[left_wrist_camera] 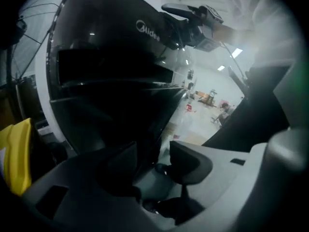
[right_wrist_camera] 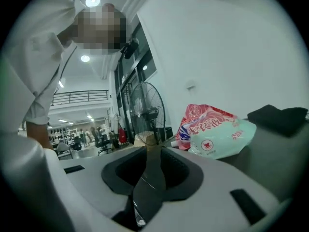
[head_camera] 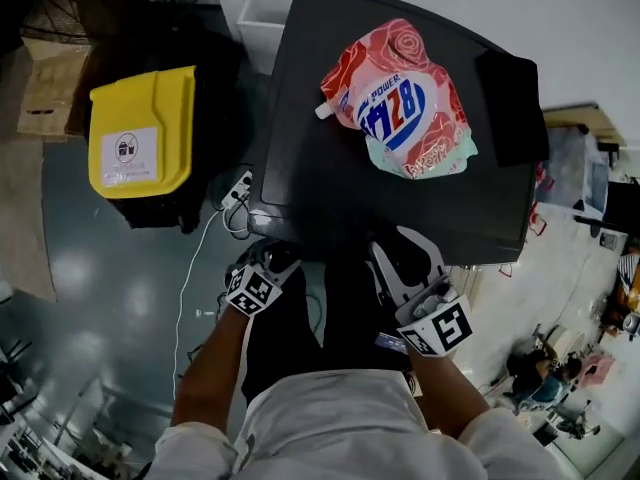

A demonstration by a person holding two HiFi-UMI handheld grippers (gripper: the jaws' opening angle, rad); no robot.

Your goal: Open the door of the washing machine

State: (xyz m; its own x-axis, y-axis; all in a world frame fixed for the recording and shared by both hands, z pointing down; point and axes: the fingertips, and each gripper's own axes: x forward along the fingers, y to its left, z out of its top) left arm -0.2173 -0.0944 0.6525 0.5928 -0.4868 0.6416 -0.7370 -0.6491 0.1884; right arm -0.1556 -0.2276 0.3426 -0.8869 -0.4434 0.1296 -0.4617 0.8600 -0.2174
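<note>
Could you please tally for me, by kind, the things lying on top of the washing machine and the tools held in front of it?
Detergent pouch: 1
Black cloth: 1
Tools: 2 (left tool, right tool)
Total: 4

Black washing machine [head_camera: 320,168] upright w/ flat top; glossy dark door [left_wrist_camera: 106,100] on its front, looks shut.
</note>
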